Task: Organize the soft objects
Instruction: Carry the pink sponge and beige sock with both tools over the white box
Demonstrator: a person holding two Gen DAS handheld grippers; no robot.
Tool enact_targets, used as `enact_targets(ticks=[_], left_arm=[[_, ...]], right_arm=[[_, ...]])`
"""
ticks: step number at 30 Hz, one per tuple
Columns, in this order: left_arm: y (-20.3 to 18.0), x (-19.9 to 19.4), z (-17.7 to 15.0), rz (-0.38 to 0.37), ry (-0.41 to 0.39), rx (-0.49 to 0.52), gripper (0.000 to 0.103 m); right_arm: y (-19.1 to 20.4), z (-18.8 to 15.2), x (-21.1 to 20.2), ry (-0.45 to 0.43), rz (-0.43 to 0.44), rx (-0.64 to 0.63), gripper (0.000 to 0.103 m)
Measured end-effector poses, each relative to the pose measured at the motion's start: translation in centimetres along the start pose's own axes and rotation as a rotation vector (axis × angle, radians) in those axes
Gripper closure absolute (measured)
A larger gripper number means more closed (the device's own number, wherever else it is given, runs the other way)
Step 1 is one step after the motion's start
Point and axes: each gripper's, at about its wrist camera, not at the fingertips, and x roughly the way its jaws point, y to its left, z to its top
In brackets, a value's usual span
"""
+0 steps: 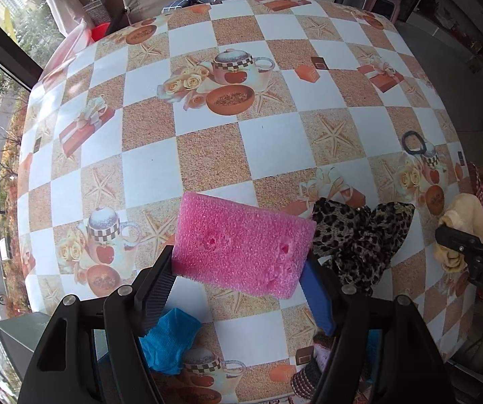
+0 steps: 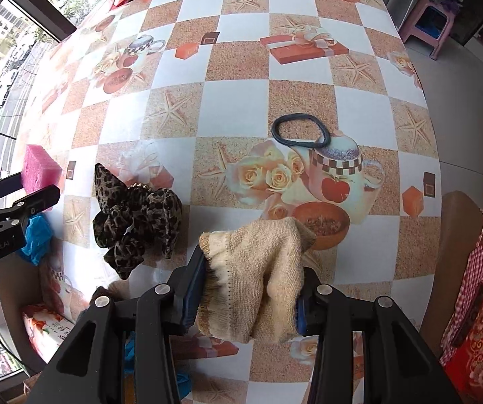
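Note:
My left gripper (image 1: 238, 269) is shut on a pink sponge (image 1: 241, 245), held above the checked tablecloth (image 1: 207, 155). In the right wrist view the sponge (image 2: 39, 168) and the left gripper (image 2: 22, 195) show at the far left. My right gripper (image 2: 251, 289) is shut on a beige knitted sock (image 2: 258, 276), also off the table. The left wrist view catches this sock (image 1: 460, 232) and the right gripper (image 1: 470, 256) at the right edge. A leopard-print scrunchie (image 2: 137, 222) (image 1: 359, 235) lies on the table between the two grippers. A black hair tie (image 2: 300, 131) (image 1: 415, 143) lies farther back.
A blue cloth (image 1: 170, 340) (image 2: 37, 235) lies below the table's near edge, beside a tissue pack (image 2: 49, 330). Red patterned fabric (image 2: 477, 320) hangs off a chair on the right. A pink stool (image 2: 433, 23) stands on the floor beyond the table. Windows run along the left.

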Motion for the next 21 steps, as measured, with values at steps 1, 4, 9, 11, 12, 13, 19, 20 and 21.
enact_targets(ticks=[1, 4, 9, 11, 12, 13, 19, 20, 21], left_arm=[[0.1, -0.6, -0.3, -0.002, -0.008, 0.0, 0.03], [0.4, -2.0, -1.6, -0.004, -0.027, 0.0, 0.029], [0.9, -3.9, -3.8, -0.015, -0.04, 0.015, 0.029], [0.7, -4.7, -5.0, -0.019, -0.047, 0.031, 0.029], [0.6, -5.1, -5.7, -0.02, -0.05, 0.04, 0.029], [0.5, -5.4, -6.4, -0.021, -0.053, 0.047, 0.029], [0.2, -7.2, -10.5, -0.048, -0.047, 0.068, 0.029], [0.3, -7.5, -11.2, -0.054, -0.047, 0.069, 0.029], [0.3, -7.8, -11.8, -0.056, -0.05, 0.071, 0.029]], right_arm=[[-0.2, -0.2, -0.3, -0.004, 0.004, 0.007, 0.058], [0.6, -0.8, -1.1, -0.009, 0.005, 0.019, 0.058], [0.4, -3.6, -2.9, -0.018, 0.011, 0.036, 0.058], [0.5, -4.6, -3.2, -0.019, 0.021, 0.05, 0.058], [0.5, -5.2, -3.5, -0.019, 0.026, 0.056, 0.058], [0.4, -5.8, -3.7, -0.019, 0.028, 0.06, 0.058], [1.4, -9.3, -5.1, -0.014, 0.035, 0.075, 0.058], [1.6, -10.0, -5.3, -0.013, 0.035, 0.078, 0.058], [1.8, -10.6, -5.5, -0.012, 0.035, 0.081, 0.058]])
